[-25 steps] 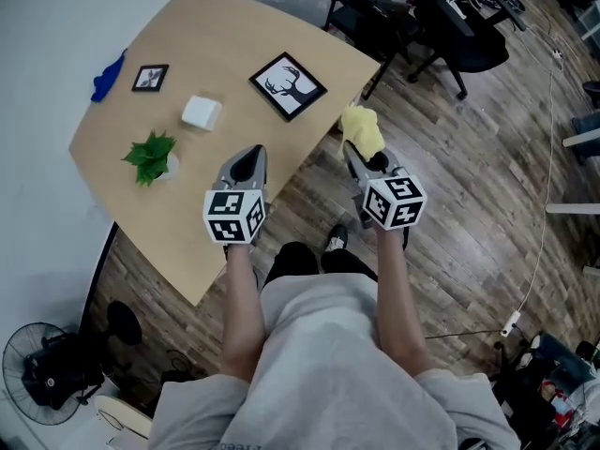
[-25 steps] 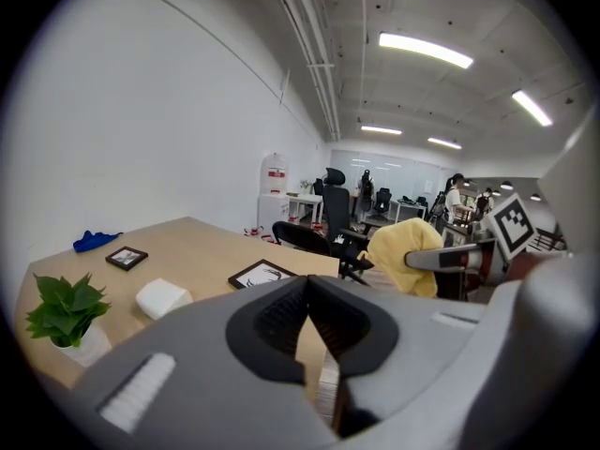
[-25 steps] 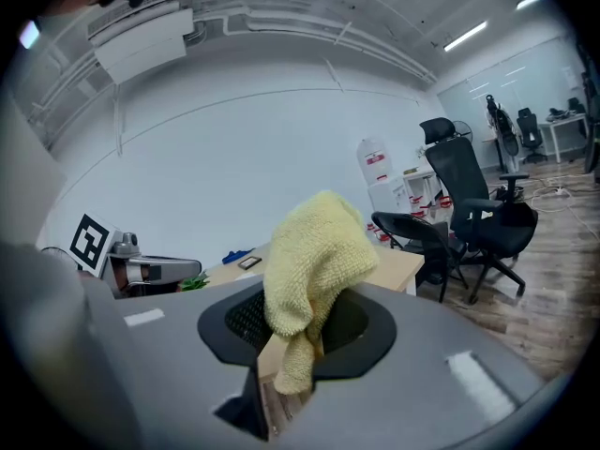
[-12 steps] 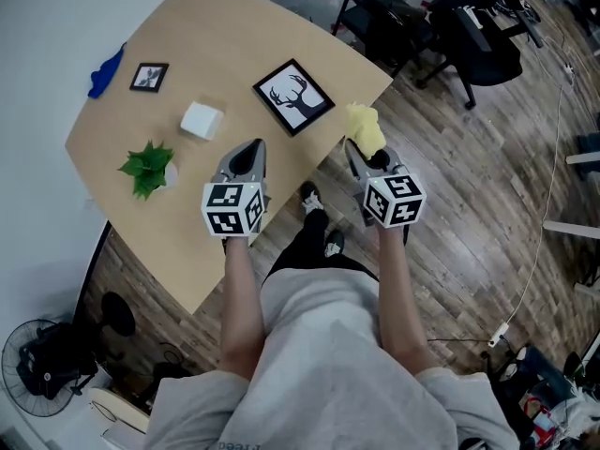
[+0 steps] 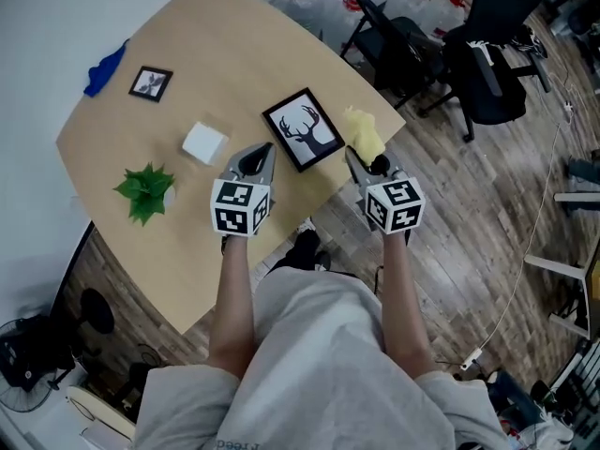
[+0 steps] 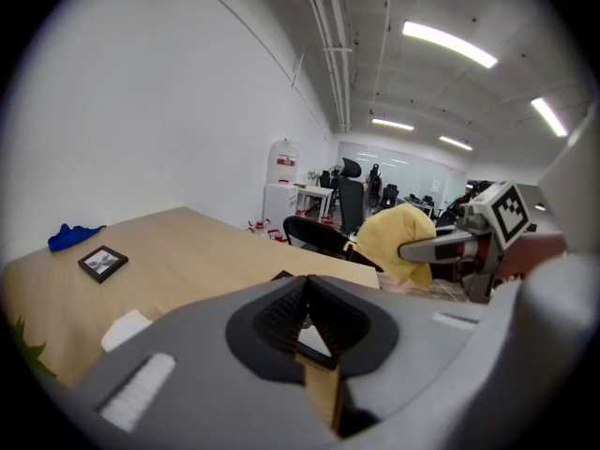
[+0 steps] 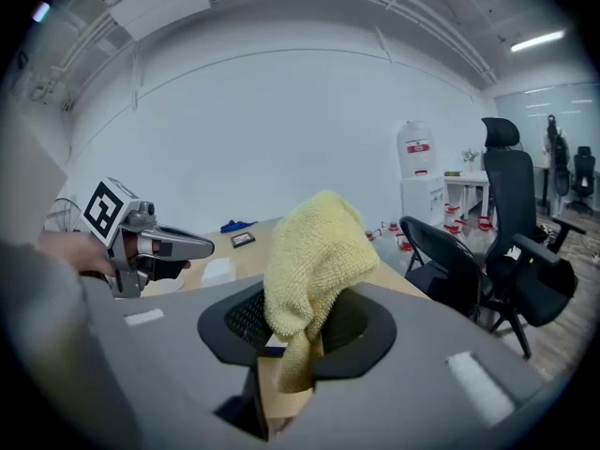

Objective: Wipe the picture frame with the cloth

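At the curved light-wood table (image 5: 234, 54) edge, the right gripper (image 5: 353, 153) clamps a fluffy yellow cloth (image 5: 364, 131) near the black-framed deer-silhouette picture (image 5: 306, 129), while the left gripper (image 5: 266, 148) is closed and empty.

Bright, even light from ceiling strips (image 6: 448, 43); heavy fisheye warp and dark corners in both gripper views, foreground soft.

On table (image 5: 225, 45), picture frame (image 5: 304, 129) lies right of plant (image 5: 145, 189)
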`<state>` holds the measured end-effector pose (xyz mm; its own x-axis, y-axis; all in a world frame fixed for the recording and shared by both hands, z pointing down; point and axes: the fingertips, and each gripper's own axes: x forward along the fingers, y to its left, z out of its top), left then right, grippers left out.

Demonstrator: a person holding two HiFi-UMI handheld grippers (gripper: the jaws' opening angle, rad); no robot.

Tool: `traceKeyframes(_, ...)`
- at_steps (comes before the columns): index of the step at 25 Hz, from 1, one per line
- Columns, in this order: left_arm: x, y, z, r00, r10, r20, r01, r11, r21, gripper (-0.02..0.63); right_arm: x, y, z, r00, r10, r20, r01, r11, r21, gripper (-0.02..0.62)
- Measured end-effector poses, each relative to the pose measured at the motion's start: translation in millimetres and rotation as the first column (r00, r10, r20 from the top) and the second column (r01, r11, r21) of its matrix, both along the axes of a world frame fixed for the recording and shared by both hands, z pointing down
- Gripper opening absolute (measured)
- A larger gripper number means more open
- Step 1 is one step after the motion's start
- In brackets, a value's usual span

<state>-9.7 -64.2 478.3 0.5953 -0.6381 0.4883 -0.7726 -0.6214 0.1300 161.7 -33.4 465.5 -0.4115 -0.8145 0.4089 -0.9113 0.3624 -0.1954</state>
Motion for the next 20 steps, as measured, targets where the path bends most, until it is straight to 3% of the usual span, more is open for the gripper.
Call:
traceKeyframes(4, 0.8, -15.2, 26.0, 0.999, 0.046, 0.027, -0.045, 0.998, -0.037, 0.052, -10.8, -34.3, 8.4, 0.986, -0.11, -0.121, 0.109, 0.994, -0.017, 0.091)
traceKeyframes(8, -0.1, -25.6, 49.6, 0.994, 0.098, 0.054, -0.094, 0.993, -0.065, 0.052, -15.5, -65.8, 22.7, 0.941, -0.218, -0.258, 0.211, 0.976, -0.055, 0.091)
traceKeyframes(13, 0.6, -29.3, 69.9, 0.986, 0.15, 0.08, -0.142, 0.985, -0.094, 0.052, -17.4, -91.8, 34.9, 0.867, -0.317, -0.384, 0.304, 0.948, -0.095, 0.091)
traceKeyframes(20, 2.9, -32.1, 81.7, 0.984, 0.167, 0.065, -0.158, 0.98, -0.119, 0.052, -22.8, -105.7, 61.9, 0.721, -0.468, -0.511, 0.422, 0.882, -0.212, 0.091)
